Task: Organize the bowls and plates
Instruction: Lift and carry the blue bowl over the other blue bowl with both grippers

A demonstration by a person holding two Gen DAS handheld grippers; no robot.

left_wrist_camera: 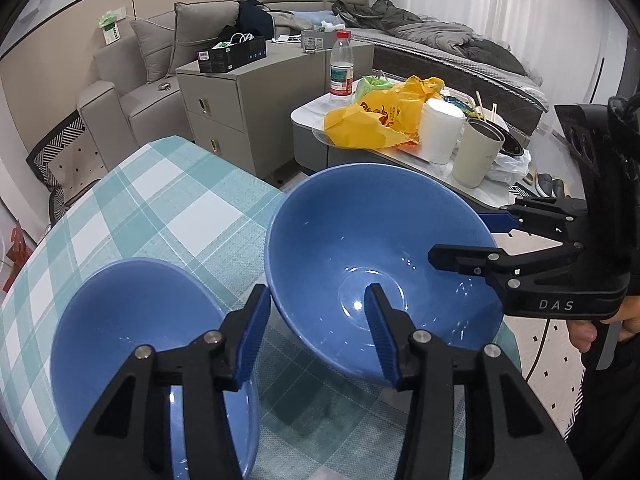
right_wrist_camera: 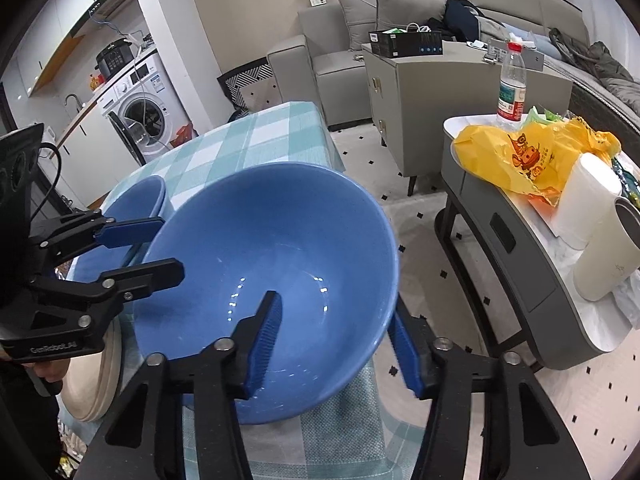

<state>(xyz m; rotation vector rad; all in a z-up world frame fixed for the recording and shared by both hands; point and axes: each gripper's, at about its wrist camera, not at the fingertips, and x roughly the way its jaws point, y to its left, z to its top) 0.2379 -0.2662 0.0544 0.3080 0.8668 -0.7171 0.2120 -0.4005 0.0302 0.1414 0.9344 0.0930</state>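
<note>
A large blue bowl is tilted above the checked tablecloth. Both grippers straddle its rim, one finger inside and one outside. My left gripper is on its left rim. My right gripper is on its right rim. Whether the pads touch the wall is not clear. A second blue bowl sits on the table to the left. A cream plate lies at the table's near left edge.
A low grey side table stands to the right with a yellow bag, a paper roll, a cup and a water bottle. A grey cabinet and sofa are behind.
</note>
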